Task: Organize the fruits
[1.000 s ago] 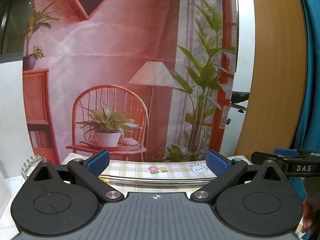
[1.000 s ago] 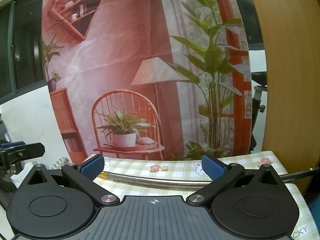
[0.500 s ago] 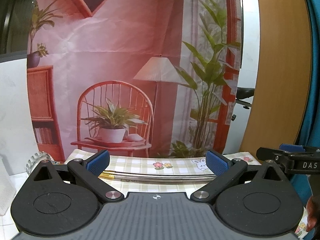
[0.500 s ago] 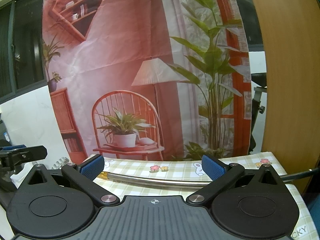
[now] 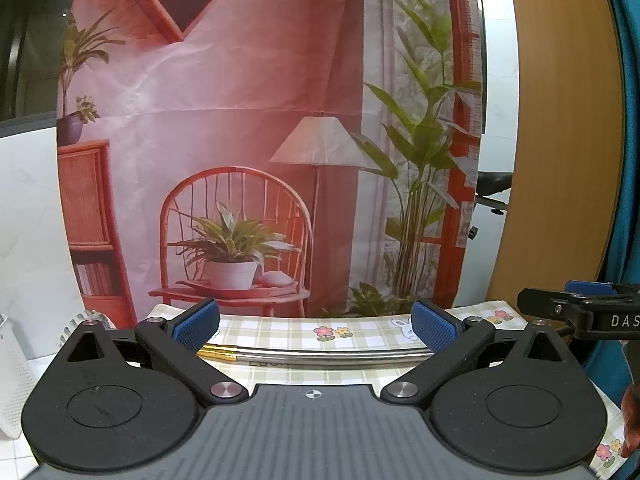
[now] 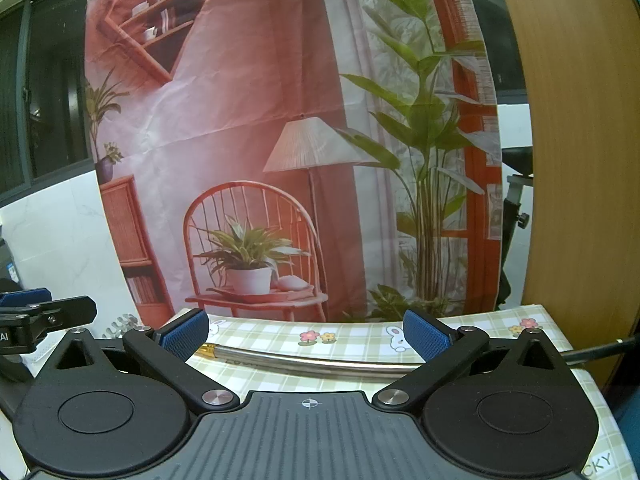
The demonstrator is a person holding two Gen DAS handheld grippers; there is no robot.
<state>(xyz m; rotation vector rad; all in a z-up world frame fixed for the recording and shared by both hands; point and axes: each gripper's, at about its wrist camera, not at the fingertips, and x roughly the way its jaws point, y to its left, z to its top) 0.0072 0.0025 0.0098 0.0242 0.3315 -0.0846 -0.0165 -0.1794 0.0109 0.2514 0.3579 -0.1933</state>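
both sets of fingers are spread wide and hold nothing: the left gripper (image 5: 316, 330) and right gripper (image 6: 306, 330) hang side by side over the checked surface (image 6: 352, 336). a metal tube (image 5: 332, 356) lies across that surface, below the printed backdrop (image 5: 256, 120). no fruit shows anywhere.

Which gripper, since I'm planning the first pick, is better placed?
Neither clearly: no fruit shows. Left gripper and right gripper both hang open above the checked tablecloth, near the silver metal tube.
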